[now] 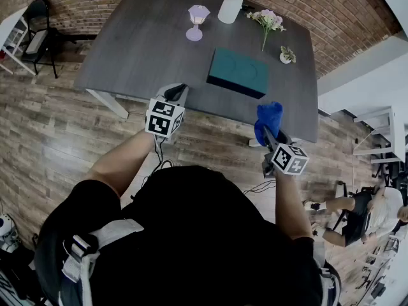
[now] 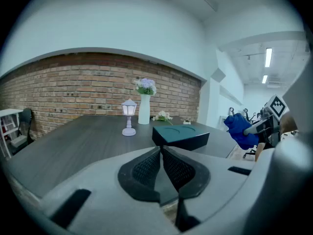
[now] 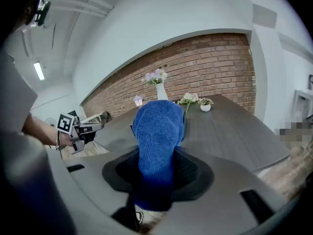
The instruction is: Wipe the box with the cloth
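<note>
A flat dark teal box (image 1: 238, 72) lies on the grey table (image 1: 146, 43) near its front edge, seen also in the left gripper view as the box (image 2: 180, 136). My right gripper (image 1: 266, 131) is shut on a blue cloth (image 1: 268, 121), held off the table's front right edge, short of the box. The cloth (image 3: 157, 138) bulges up between the jaws and hides most of the box in the right gripper view. My left gripper (image 1: 175, 95) hovers at the table's front edge, left of the box, shut with nothing in it (image 2: 161, 152).
A small white lantern (image 1: 197, 21), a white vase with flowers (image 1: 232, 2), a loose flower stem (image 1: 267, 23) and a tiny potted plant (image 1: 286, 55) stand behind the box. A black chair (image 1: 37, 30) is at the far left. Another person (image 1: 357, 215) sits at the right.
</note>
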### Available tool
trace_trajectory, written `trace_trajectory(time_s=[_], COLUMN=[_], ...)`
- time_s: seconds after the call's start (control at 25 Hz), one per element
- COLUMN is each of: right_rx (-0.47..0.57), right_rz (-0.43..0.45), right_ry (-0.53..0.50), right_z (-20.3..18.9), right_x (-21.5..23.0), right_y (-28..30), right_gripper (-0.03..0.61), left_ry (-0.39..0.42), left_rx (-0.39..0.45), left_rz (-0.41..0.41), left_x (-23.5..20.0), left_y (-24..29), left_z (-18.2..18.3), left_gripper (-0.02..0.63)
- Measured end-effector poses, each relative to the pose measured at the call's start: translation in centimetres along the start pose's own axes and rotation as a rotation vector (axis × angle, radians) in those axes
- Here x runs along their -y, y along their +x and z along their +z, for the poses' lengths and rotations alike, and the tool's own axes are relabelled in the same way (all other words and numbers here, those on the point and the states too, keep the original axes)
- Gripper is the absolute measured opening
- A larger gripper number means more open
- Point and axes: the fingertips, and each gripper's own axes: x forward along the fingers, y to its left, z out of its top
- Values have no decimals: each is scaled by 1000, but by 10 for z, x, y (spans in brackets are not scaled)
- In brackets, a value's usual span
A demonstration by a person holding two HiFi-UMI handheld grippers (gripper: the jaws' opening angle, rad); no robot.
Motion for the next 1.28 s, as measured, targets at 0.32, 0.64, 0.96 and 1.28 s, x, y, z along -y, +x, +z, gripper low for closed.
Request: trace_trajectory(time_s=[0.32, 0.64, 0.96, 1.28], right_rx=[-34, -59, -98, -175], right_rz=[47, 87, 167, 303], right_ry=[-26, -48, -86, -260], right_z=[-8, -8, -14, -8], right_x=[0, -19, -75, -188], right_y=[7, 16, 45, 106], right_gripper=[150, 150, 150, 152], left_ry=[10, 19, 23, -72], left_rx=[-33, -48, -71, -50], left_rz=[11, -19, -39, 77], left_x=[9, 9, -17, -100], left_y=[5, 5, -24, -75], left_z=[-14, -17, -34, -57], left_gripper=[25, 25, 18, 17])
